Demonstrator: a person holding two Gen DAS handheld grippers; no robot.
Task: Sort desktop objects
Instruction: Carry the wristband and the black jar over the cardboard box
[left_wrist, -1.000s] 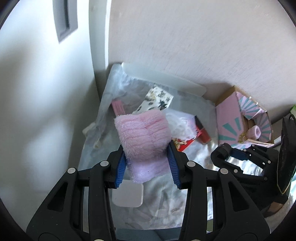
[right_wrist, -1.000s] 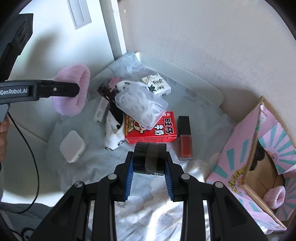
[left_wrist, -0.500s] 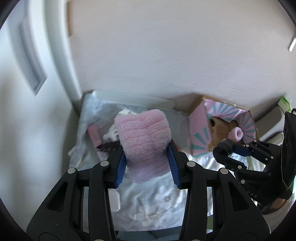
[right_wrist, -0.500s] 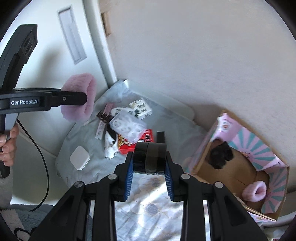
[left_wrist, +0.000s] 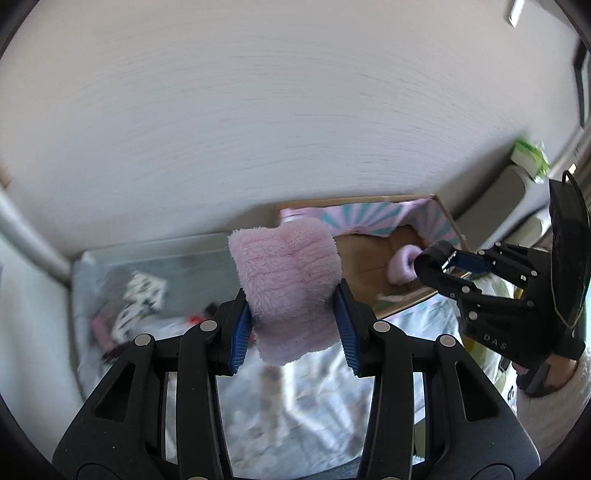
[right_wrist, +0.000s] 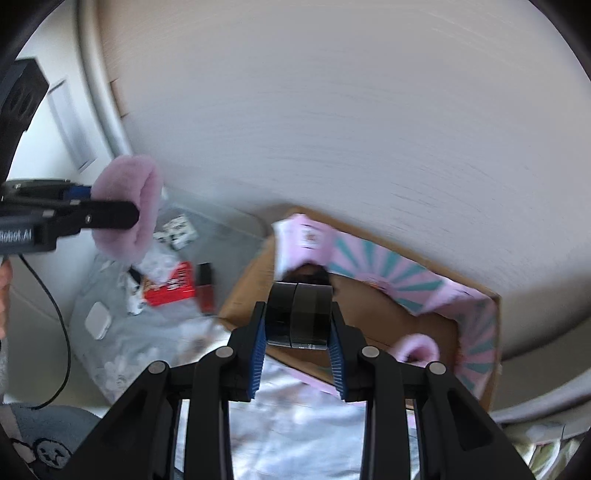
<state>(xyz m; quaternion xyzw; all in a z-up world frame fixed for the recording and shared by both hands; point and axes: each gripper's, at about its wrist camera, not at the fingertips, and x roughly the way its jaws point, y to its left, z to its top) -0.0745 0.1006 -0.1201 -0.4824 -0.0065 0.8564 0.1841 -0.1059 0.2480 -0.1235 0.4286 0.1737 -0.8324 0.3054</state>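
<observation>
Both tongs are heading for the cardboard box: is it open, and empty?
Open, not empty. The box has its flaps up, with a pink fluffy roll and something dark inside.

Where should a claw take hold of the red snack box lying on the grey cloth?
Across the red snack box's short width, from above. It lies flat, so only its side edges offer the pads anything. A clear bag overlaps its far-left end, so grip nearer the lipstick end.

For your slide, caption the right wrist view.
Right gripper carries a dark case toward the open cardboard box.

Two pink fuzzy pieces (left_wrist: 286, 273) (left_wrist: 402, 264), one box (right_wrist: 373, 314).
</observation>
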